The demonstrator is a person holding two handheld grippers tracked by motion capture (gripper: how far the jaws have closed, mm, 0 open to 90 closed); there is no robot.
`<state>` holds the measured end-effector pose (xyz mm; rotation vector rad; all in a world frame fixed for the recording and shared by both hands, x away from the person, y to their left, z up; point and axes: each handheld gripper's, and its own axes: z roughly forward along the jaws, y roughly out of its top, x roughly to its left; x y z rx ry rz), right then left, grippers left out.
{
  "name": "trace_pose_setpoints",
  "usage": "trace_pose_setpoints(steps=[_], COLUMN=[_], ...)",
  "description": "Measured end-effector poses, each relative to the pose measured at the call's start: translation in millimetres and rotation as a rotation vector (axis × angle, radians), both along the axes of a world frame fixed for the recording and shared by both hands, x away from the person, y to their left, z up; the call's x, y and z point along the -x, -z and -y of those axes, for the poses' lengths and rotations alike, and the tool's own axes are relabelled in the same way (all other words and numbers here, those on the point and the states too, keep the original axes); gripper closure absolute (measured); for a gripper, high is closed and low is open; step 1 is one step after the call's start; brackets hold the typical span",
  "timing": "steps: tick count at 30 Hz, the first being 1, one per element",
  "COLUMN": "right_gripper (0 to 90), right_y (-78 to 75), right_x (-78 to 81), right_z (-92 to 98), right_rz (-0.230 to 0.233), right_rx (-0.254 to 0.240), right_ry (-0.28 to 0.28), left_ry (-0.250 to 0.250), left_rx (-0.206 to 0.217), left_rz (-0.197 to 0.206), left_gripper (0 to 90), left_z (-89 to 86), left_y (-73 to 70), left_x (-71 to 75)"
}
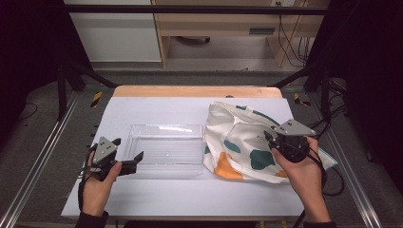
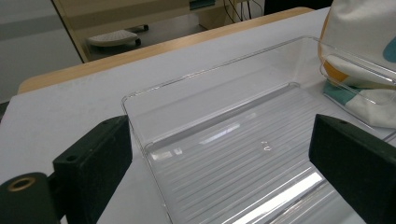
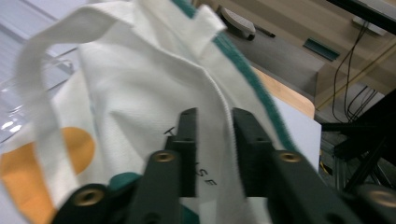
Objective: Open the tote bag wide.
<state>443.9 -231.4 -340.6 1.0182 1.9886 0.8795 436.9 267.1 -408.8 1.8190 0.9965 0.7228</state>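
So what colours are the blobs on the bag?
The bag is cream with teal and orange blobs and a teal stripe, shown best in the high view.

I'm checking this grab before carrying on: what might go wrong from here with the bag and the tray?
1. The right gripper pinches only a thin fold of the bag, so the cloth may slip out as it is lifted.
2. The bag's edge touches the tray; lifting the bag could drag or tip the tray.
3. The left gripper is open astride the tray's near corner without holding it, so nothing steadies the tray.
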Motion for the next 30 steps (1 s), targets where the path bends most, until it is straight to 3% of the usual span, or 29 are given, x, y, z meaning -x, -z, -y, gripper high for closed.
trace_pose_setpoints(steps=[3,7,10,12,15,18,20,22,24,28,30], right_gripper=[83.5,86.2,86.4,86.5,86.5,86.4,86.4,86.4,86.4,86.4,86.2], right_y=[3.5,20.9,29.5,38.6,42.6,49.2,53.7,58.3,63.2,71.9,75.5], right_x=[13.3,39.3,47.9,57.4,61.0,64.4,65.6,65.2,63.5,62.6,62.4], right_z=[-7.3,-17.0,-18.9,-18.7,-18.1,-19.8,-20.3,-20.0,-20.3,-22.8,-25.5], right_rz=[0.002,0.012,0.015,0.029,0.03,0.017,0.009,0.0,-0.011,-0.027,-0.033], right_rx=[-0.019,-0.079,-0.096,-0.109,-0.122,-0.117,-0.113,-0.122,-0.127,-0.119,-0.1], right_ry=[-0.034,-0.07,-0.082,-0.097,-0.105,-0.123,-0.138,-0.147,-0.155,-0.171,-0.181], left_ry=[0.008,0.027,0.047,0.067,0.082,0.119,0.148,0.162,0.159,0.203,0.223], left_rx=[-0.002,-0.009,-0.008,-0.03,-0.045,-0.007,0.003,0.015,0.001,-0.005,-0.039], left_rz=[-0.002,0.012,0.02,0.02,0.013,-0.01,0.001,-0.025,-0.025,-0.027,-0.032], left_gripper=[6.2,6.3,6.3,6.9,7.6,7.7,7.7,7.7,7.8,8.2,8.3], left_z=[2.3,8.5,15.3,20.6,28.3,38.8,47.1,56.7,64.3,84.3,95.8], left_y=[-0.1,-5.1,-10.0,-12.2,-12.0,-14.0,-18.6,-25.9,-33.3,-50.2,-56.2], left_x=[0.0,2.5,3.4,2.4,-0.5,-5.9,-11.7,-19.1,-26.2,-39.4,-45.2])
